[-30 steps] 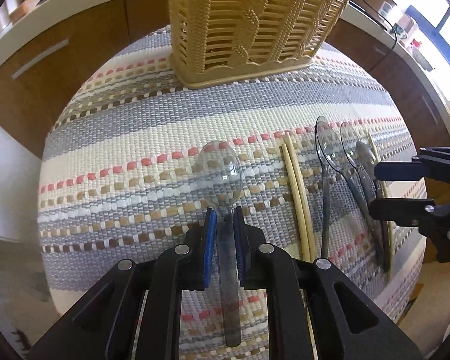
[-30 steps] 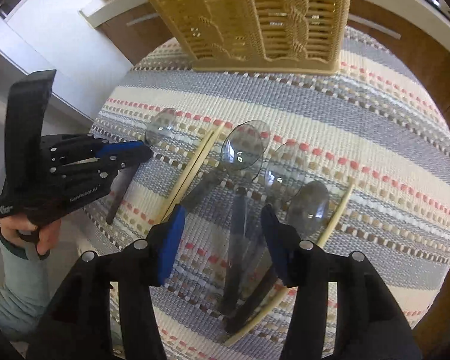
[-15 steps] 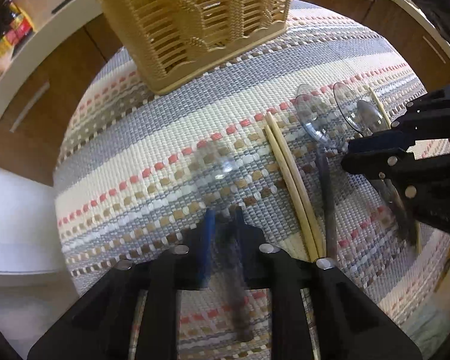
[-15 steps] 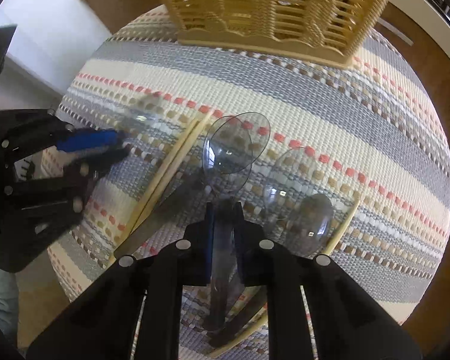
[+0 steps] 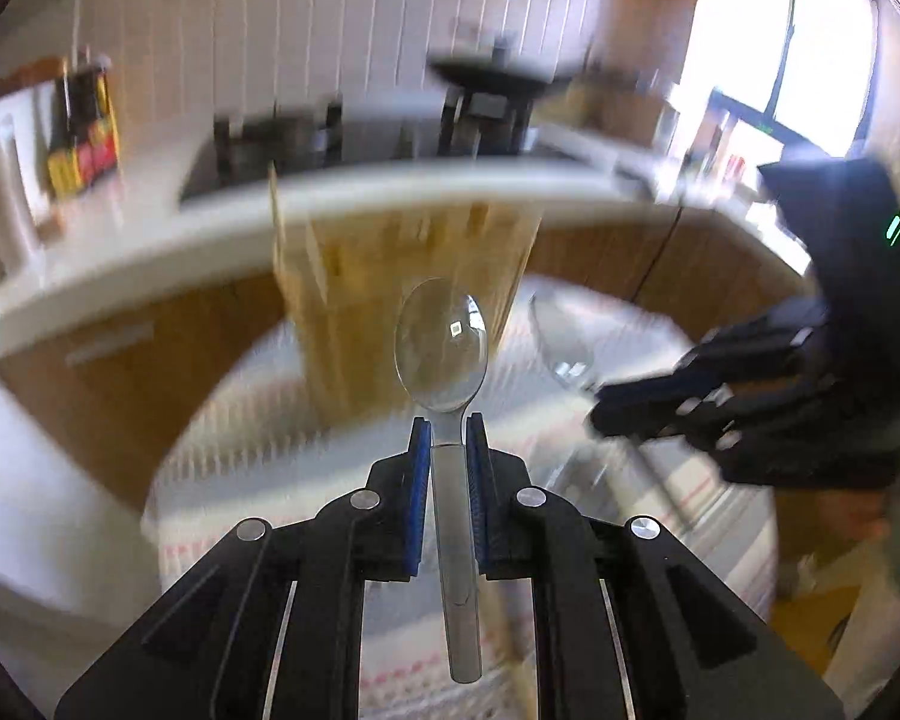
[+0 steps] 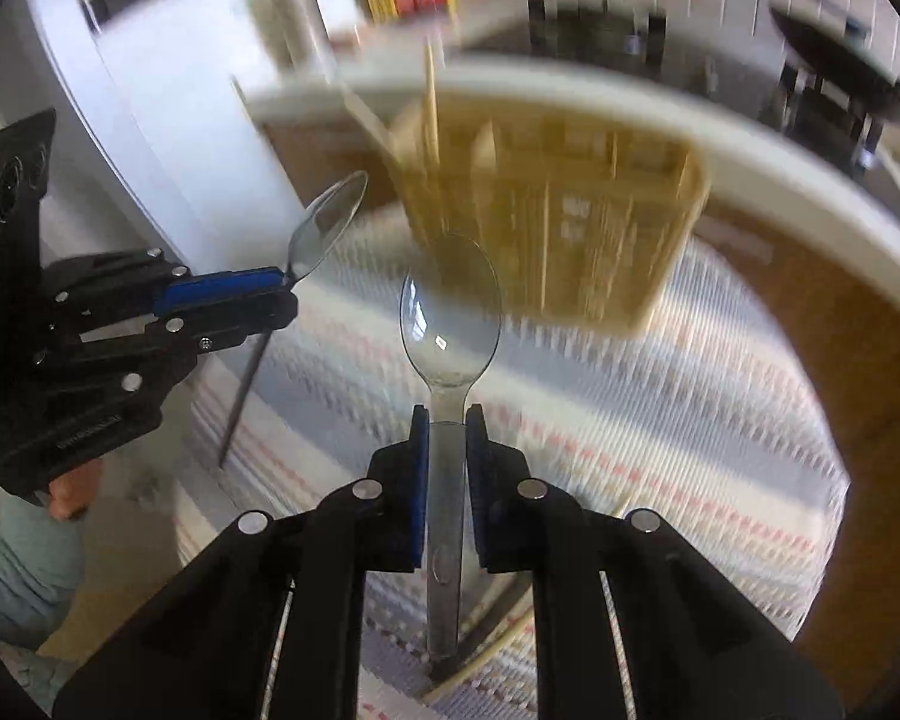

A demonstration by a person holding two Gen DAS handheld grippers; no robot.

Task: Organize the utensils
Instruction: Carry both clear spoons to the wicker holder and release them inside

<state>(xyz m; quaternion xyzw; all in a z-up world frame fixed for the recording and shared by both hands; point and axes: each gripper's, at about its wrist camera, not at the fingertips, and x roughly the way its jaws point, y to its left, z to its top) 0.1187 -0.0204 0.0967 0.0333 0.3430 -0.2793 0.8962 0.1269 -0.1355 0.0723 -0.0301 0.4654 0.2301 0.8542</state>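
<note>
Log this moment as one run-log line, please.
left gripper: shut on clear plastic spoon | right gripper: shut on second clear spoon | both off striped mat | woven basket ahead

Left wrist view rides right behind its own fingers, looking forward and down along them, close over the striped mat. Dead ahead sits the wicker utensil holder, with the white worktop curving behind. Over at the right edge, the right gripper shows from the side. Right wrist view, same setup behind its fingers, steeper tilt, close over the mat. It faces the same holder and has the left gripper at its left edge. Both views are badly motion-blurred.
</note>
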